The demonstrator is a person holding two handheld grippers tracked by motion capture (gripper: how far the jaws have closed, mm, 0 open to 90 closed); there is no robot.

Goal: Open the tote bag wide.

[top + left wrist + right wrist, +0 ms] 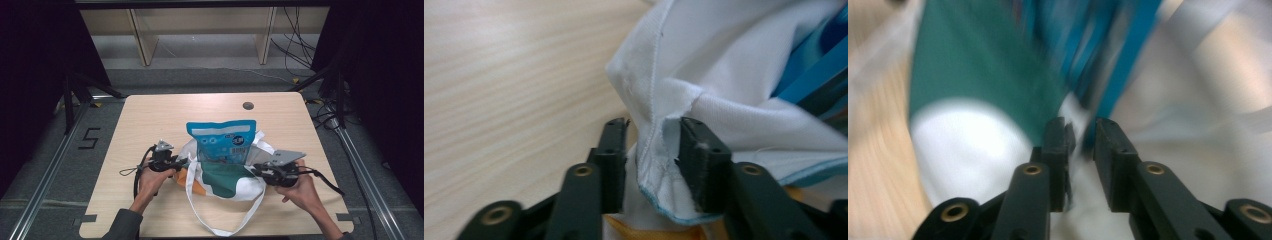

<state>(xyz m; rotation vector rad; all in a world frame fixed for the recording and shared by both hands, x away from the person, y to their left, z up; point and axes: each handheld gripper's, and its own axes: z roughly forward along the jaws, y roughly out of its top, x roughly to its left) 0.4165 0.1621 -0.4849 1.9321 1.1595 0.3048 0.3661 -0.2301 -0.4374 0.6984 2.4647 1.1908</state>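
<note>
Looping toward the near table (150,115) edge, a white strap (220,231) is trailing from the cloth bag (227,182), which is lying at the middle of the wooden top with a blue packet (222,140) standing in its mouth. At its left rim the left gripper (651,150) is sitting with its jaws partly open, a fold of white hem between them, one pad touching it; at the right rim the right gripper (1082,145) is showing a narrow gap between its jaws, and the blur is leaving it unclear whether cloth is caught there.
</note>
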